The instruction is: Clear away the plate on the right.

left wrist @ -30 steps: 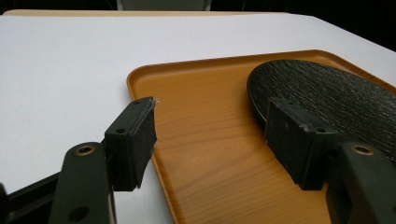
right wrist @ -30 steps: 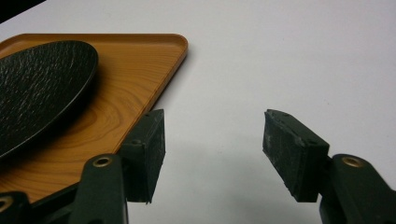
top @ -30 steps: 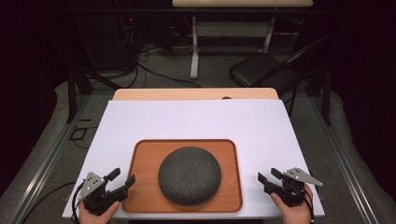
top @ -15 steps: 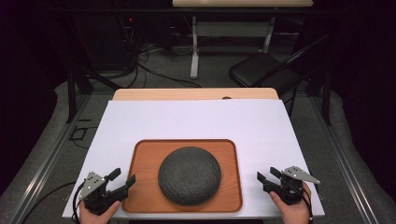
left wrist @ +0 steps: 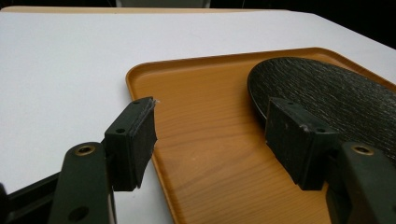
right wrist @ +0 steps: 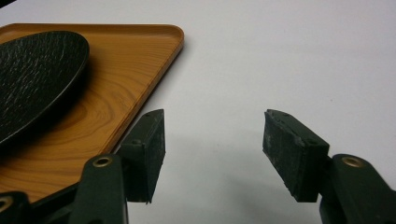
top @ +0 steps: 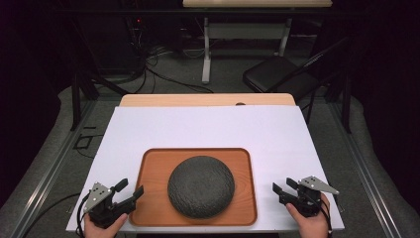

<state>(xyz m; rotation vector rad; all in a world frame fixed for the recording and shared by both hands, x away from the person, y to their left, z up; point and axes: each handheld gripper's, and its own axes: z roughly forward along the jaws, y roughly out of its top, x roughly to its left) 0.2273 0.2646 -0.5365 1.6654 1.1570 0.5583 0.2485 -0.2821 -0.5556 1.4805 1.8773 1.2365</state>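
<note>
A wooden tray (top: 153,168) lies on the white table near its front edge, and a dark textured round plate (top: 200,185) rests on it. My left gripper (top: 130,187) hovers open at the tray's front left corner; in the left gripper view (left wrist: 210,133) its jaws straddle the tray's left rim (left wrist: 140,84), with the plate (left wrist: 327,93) just beyond the right jaw. My right gripper (top: 283,185) is open over bare table to the right of the tray. In the right gripper view (right wrist: 212,140) the tray (right wrist: 116,98) and plate (right wrist: 37,65) lie to the left.
The white sheet (top: 208,124) covers the table, with a strip of bare wood (top: 208,100) at the far edge. Beyond the table stand a black chair (top: 277,74), a desk frame (top: 208,44) and cables on the floor.
The right gripper has edged slightly left toward the tray. The left gripper, tray and plate have stayed put.
</note>
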